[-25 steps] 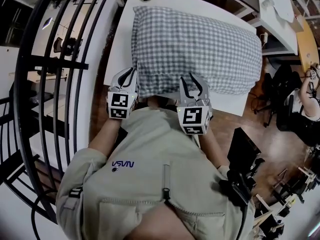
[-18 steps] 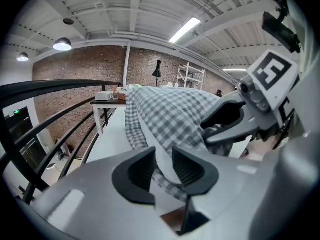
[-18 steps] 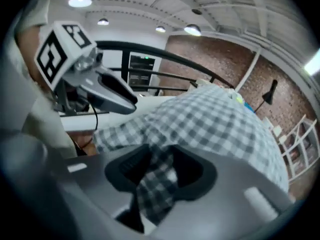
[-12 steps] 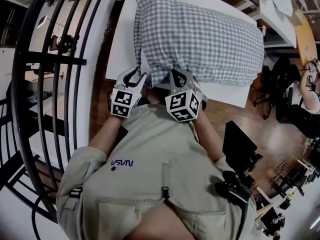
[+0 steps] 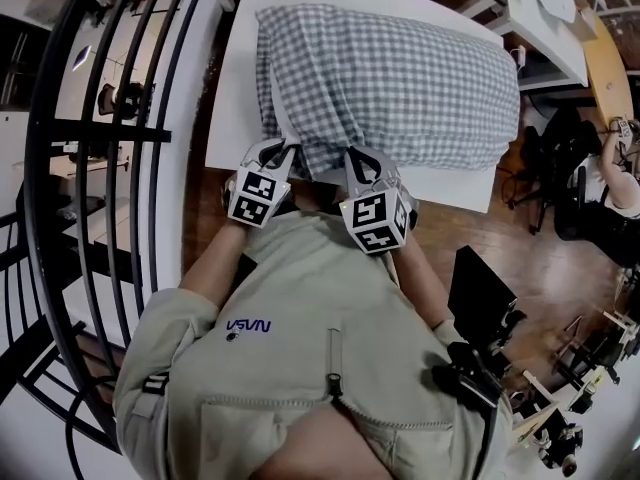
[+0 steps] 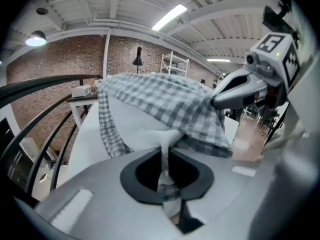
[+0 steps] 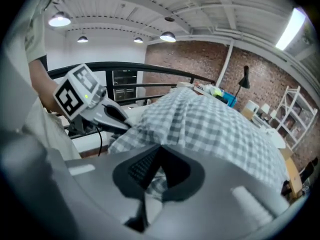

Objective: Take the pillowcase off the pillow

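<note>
A pillow in a grey-and-white checked pillowcase [image 5: 400,78] lies across the white table [image 5: 235,88]. Its open end faces me. In the left gripper view the white pillow [image 6: 145,129] shows out of the case's opening. My left gripper [image 5: 283,151] has just been closing. It is now shut [image 6: 165,156] on a pinched fold of that white fabric. My right gripper [image 5: 355,158] sits just to its right at the near edge. It is shut [image 7: 159,156] on the checked pillowcase hem [image 7: 155,181]. Each gripper shows in the other's view.
A black metal railing [image 5: 130,128] runs close along the table's left side. My body presses against the table's near edge. A black chair [image 5: 485,298] stands on the wooden floor at right. Another white table [image 5: 550,18] and a seated person [image 5: 620,188] are at the far right.
Both grippers moved in to the pillow's near edge and closer together. The right jaws, open a second ago, shut on the case. The left jaws opened, then shut on white fabric.
</note>
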The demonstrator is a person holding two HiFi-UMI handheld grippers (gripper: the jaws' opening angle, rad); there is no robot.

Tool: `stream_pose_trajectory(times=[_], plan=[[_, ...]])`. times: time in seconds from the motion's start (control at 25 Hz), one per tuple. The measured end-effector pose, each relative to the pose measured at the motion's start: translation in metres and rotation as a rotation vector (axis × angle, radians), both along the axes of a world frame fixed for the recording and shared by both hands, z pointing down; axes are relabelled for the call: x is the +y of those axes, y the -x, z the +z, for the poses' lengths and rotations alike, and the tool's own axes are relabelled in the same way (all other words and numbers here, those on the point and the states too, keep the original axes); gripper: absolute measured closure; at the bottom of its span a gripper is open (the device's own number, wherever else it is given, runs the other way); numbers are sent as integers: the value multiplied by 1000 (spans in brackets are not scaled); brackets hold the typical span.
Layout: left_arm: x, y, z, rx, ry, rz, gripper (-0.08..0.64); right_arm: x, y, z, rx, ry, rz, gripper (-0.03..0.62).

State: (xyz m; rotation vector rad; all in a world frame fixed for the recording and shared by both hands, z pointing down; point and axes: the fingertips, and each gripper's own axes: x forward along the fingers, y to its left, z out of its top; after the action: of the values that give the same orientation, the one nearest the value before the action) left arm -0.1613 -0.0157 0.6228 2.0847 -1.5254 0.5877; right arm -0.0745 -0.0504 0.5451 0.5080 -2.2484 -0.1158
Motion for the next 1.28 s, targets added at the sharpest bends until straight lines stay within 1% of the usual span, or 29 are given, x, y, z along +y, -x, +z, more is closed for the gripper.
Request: stream_pose_trajectory(times=[0.08,0.16,0.24,0.32,0.4,0.48,0.56,0.6,0.64,0.72,0.8,0.84,0.92,1.0,1.12,1.2,1.28], plan=[[-1,13,-35,-1,-93,-27,540,-12,-13,-7,15,-38,27,584],[1,27,-71,9,-187,-57,539,-29,-32,-20,35,-99,62,584],[7,42,-95,32,-245,-108,541,-52,-58,-34,72,-189,121,586],[14,59,-104,61,-272,-179,541,-76,-88,-44,100,-241,189,585],[21,70,-96,72,-264,-231,543,-91,-109,-43,130,-256,223,584],[26,70,-68,82,-206,-251,543,-93,-115,-25,181,-246,207,585],[32,63,-35,116,-128,-260,541,-84,-112,3,228,-183,171,585],[36,59,-25,135,-105,-261,538,-79,-110,15,237,-135,161,585],[40,55,-21,151,-97,-257,529,-76,-108,23,232,-90,158,584],[45,49,-30,176,-120,-241,474,-73,-108,23,190,-25,163,580],[46,47,-55,193,-179,-231,421,-74,-107,10,106,47,168,540],[45,50,-70,187,-220,-232,416,-75,-106,0,54,89,165,503],[36,62,-99,143,-306,-248,424,-76,-98,-21,-42,142,143,440],[16,78,-112,93,-355,-264,442,-77,-83,-41,-107,132,110,433],[-33,100,-109,74,-369,-260,432,-82,-46,-67,-186,77,55,434],[-69,111,-104,102,-357,-251,404,-85,-17,-82,-239,62,21,440],[-102,119,-96,174,-323,-246,360,-91,12,-91,-268,48,-16,441]])
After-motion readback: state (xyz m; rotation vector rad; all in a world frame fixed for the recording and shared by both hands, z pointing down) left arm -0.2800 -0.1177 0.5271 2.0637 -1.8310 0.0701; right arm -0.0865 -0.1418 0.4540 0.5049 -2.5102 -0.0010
